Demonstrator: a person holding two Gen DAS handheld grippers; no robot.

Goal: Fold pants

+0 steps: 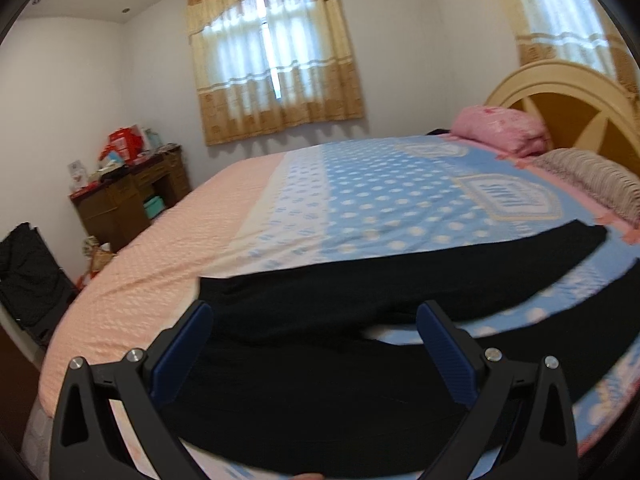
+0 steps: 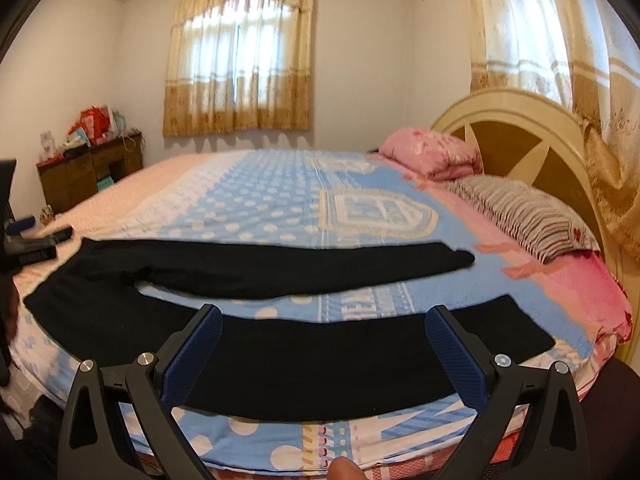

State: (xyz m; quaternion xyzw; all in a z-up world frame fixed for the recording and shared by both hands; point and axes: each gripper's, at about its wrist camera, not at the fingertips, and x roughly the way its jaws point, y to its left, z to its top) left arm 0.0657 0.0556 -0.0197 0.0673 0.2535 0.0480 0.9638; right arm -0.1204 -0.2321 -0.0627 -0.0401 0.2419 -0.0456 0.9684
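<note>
Black pants (image 2: pixel 304 360) lie flat on the bed, legs spread apart in a V. The far leg (image 2: pixel 300 270) runs toward the pillows and the near leg lies along the front edge. In the left wrist view the waist end of the pants (image 1: pixel 304 380) fills the space between the blue pads. My left gripper (image 1: pixel 316 320) is open just above the waist part, holding nothing. My right gripper (image 2: pixel 324 320) is open above the near leg, also with nothing in it. At the left edge of the right wrist view the left gripper (image 2: pixel 28 236) shows.
The bed (image 2: pixel 260 184) has a blue dotted cover and a peach sheet (image 1: pixel 160 248). A pink pillow (image 2: pixel 432 152) and a striped pillow (image 2: pixel 524 212) lie by the headboard (image 2: pixel 520 128). A wooden dresser (image 1: pixel 132 192) with clutter stands at the far left wall. A fingertip (image 2: pixel 344 470) shows at the bottom.
</note>
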